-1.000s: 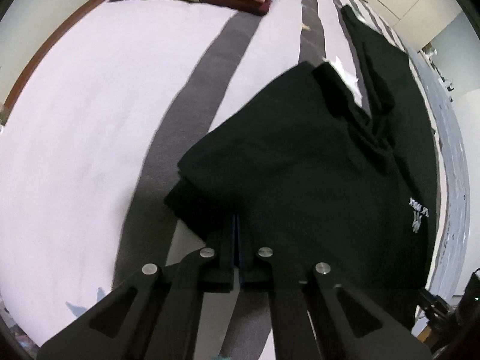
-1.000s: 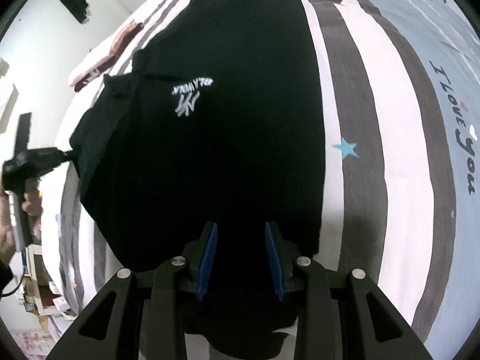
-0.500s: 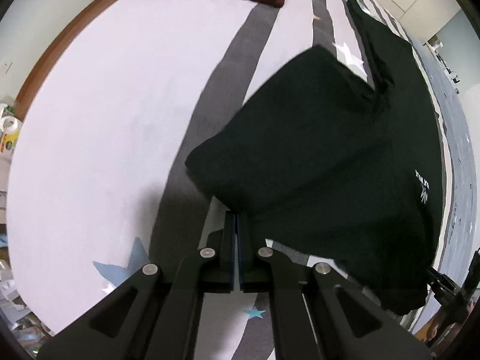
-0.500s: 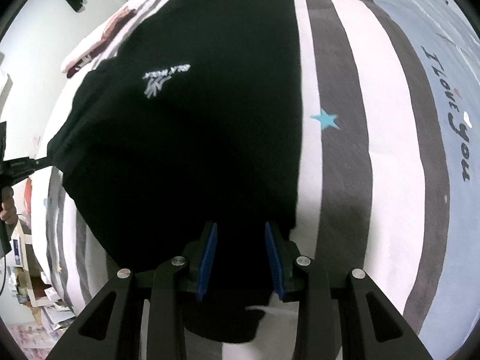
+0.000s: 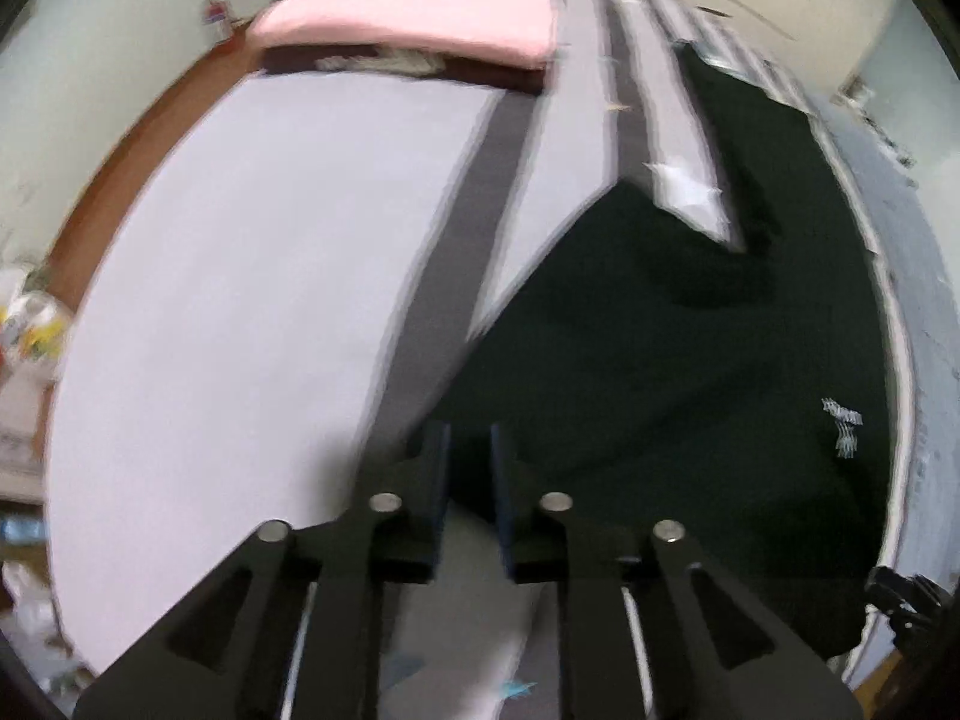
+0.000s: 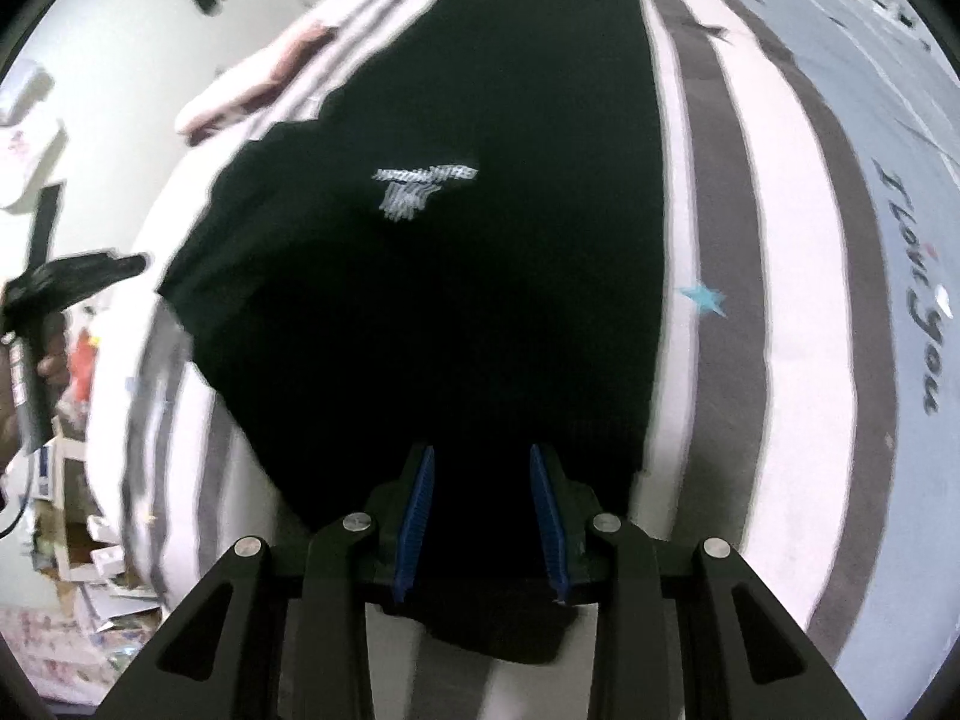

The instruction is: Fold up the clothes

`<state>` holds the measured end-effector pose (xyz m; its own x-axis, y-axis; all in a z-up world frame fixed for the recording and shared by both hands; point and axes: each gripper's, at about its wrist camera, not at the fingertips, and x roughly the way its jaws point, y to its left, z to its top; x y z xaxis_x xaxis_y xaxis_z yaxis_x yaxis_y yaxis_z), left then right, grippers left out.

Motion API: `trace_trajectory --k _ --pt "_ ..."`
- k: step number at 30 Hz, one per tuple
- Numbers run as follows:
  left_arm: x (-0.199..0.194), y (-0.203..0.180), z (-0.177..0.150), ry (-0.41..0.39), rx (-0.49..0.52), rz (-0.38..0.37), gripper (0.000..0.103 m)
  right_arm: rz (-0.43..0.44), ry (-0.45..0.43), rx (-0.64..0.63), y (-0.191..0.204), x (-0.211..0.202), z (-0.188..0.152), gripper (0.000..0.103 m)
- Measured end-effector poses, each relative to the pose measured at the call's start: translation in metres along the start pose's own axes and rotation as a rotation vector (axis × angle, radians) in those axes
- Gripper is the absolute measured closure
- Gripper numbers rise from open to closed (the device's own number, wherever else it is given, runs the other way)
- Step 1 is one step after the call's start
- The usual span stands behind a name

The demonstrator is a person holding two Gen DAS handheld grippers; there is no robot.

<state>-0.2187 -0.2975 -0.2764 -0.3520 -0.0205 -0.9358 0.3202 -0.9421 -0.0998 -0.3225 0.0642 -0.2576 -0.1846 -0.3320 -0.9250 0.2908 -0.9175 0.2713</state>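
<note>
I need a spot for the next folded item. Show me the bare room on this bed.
The widest free patch is the pale sheet between the pink pile at the far end and the black shirt. A narrower strip lies past the shirt's other edge, around the blue star. The middle is crowded by the shirt.

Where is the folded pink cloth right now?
In the left wrist view, the folded pink cloth lies at the top, at the far end of the grey striped bedspread, atop a dark folded item, left of the black T-shirt.
</note>
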Motion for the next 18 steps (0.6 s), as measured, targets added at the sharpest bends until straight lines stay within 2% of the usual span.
trace_trajectory --k 3,8,13,16,18 --pt "0.019 -0.027 0.032 -0.008 0.061 -0.071 0.088 0.039 0.007 0.002 0.007 0.011 0.007 0.073" --pt "0.044 -0.04 0.073 -0.008 0.147 -0.088 0.088 0.036 0.037 0.013 -0.001 0.03 0.005 0.073" --pt "0.079 -0.062 0.102 -0.018 0.206 -0.016 0.088 0.039 0.048 0.021 -0.011 0.028 -0.009 0.073" --pt "0.085 -0.069 0.117 -0.063 0.255 0.029 0.088 0.03 0.06 0.009 -0.016 0.028 -0.017 0.073" --pt "0.088 -0.068 0.13 -0.079 0.252 0.052 0.088 0.025 0.06 0.027 -0.022 0.027 -0.02 0.073"
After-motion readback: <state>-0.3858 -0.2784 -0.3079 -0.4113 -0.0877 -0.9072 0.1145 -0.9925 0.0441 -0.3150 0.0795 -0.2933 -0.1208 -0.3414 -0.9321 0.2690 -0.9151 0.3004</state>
